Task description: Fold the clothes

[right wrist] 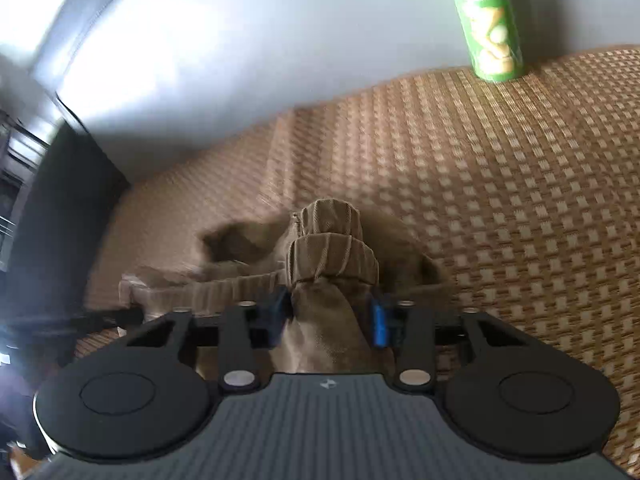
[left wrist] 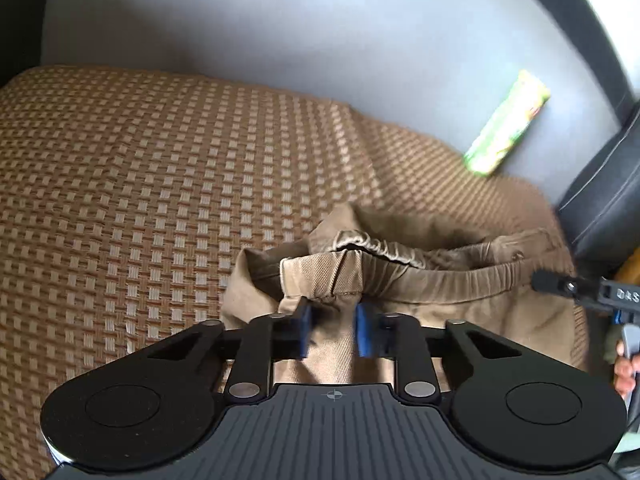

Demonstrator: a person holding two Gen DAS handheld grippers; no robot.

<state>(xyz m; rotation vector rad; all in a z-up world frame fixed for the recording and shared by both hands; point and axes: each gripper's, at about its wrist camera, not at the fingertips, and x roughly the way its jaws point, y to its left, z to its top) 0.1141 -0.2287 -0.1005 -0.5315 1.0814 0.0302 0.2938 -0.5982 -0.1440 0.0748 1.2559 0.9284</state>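
Here, left wrist view: left gripper [left wrist: 334,330] clamped on khaki trousers [left wrist: 420,280] at the elastic waistband; trousers on woven mat [left wrist: 140,180]; green canister [left wrist: 506,128] beyond them.
Right wrist view: right gripper [right wrist: 332,320] pinching bunched waistband [right wrist: 332,256]; canister [right wrist: 486,20] far behind.

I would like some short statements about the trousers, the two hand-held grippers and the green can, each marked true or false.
1. The left hand-held gripper has khaki trousers fabric between its fingers. True.
2. The right hand-held gripper is empty. False: trousers fabric is bunched between its fingers.
3. The trousers have an elastic waistband. True.
4. The green can lies on top of the trousers. False: it is apart from them, at the far edge of the woven cover.
5. The woven cover is plain blue. False: it is brown and beige, checked.
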